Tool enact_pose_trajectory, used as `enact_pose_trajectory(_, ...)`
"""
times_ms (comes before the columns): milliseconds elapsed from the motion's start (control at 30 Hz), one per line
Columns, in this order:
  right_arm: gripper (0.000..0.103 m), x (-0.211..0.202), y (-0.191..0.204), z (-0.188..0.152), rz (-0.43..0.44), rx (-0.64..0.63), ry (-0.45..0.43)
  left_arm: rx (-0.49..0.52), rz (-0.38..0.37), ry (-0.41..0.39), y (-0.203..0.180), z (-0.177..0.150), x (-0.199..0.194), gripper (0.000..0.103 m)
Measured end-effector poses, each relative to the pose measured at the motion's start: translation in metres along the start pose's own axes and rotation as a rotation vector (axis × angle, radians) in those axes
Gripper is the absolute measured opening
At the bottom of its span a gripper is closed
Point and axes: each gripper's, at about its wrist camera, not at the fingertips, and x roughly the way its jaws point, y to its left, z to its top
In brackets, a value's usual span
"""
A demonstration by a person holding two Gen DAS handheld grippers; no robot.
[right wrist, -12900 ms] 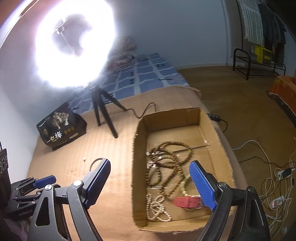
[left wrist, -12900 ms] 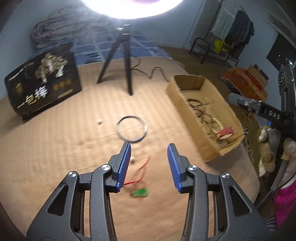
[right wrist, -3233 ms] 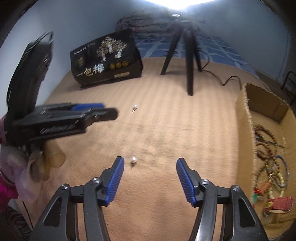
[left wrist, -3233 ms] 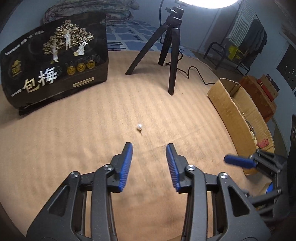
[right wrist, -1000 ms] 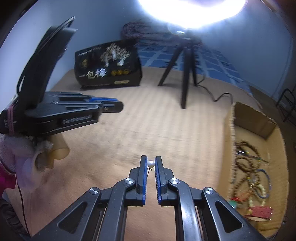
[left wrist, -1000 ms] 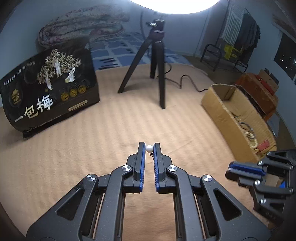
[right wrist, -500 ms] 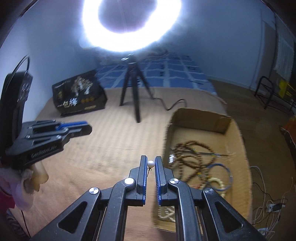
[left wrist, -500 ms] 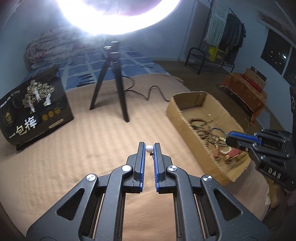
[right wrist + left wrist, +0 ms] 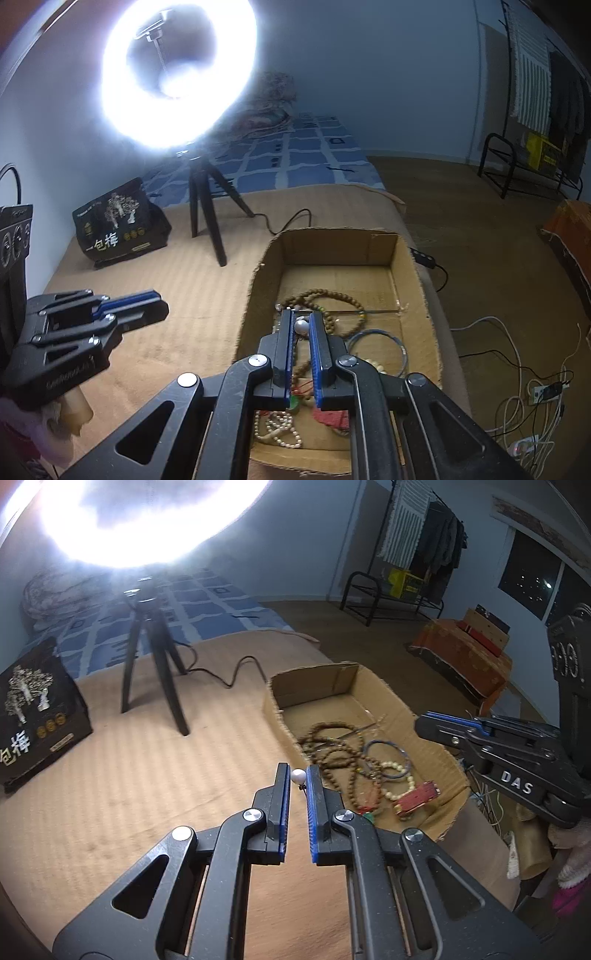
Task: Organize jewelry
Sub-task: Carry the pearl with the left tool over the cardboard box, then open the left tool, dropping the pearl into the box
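Your left gripper (image 9: 298, 775) pinches pearl earring (image 9: 298, 775) above tan ribbed blanket (image 9: 147, 775); your right gripper (image 9: 301, 325) pinches second pearl earring (image 9: 301, 326) over cardboard box (image 9: 258, 295). Ring light (image 9: 177, 74) glares; bedroom dim.

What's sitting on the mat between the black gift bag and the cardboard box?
The ring light's tripod stands between the black gift bag and the cardboard box, seen in the right wrist view.

left gripper (image 9: 298, 775) clamped shut, angled downward, right gripper (image 9: 301, 325) likewise

Black tongs (image 9: 298, 771), blue pads (image 9: 309, 801)
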Motion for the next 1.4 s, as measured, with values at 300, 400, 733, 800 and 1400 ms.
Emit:
enact_pose_trajectory(300, 0.006, 0.007, -0.018, 0.001, -0.013, 0.035, 0.003, 0.031, -0.027, 0.009, -0.029, 0.001, 0.011, 0.007)
enact_pose_trajectory(400, 0.006, 0.01, -0.023, 0.001, -0.019, 0.042, 0.006, 0.03, -0.035, 0.012, -0.034, 0.0, 0.014, 0.007)
enact_pose_trajectory(733, 0.006, 0.021, -0.033, -0.001, -0.023, 0.066, 0.021, 0.052, -0.051, 0.023, -0.051, 0.0, 0.022, 0.007)
enact_pose_trajectory(800, 0.006, 0.021, -0.035, -0.001, -0.024, 0.069, 0.023, 0.055, -0.054, 0.024, -0.053, 0.0, 0.023, 0.007)
enact_pose_trajectory(1400, 0.024, 0.025, -0.04, -0.003, -0.026, 0.084, 0.03, 0.08, -0.053, 0.033, -0.062, -0.004, 0.029, 0.007)
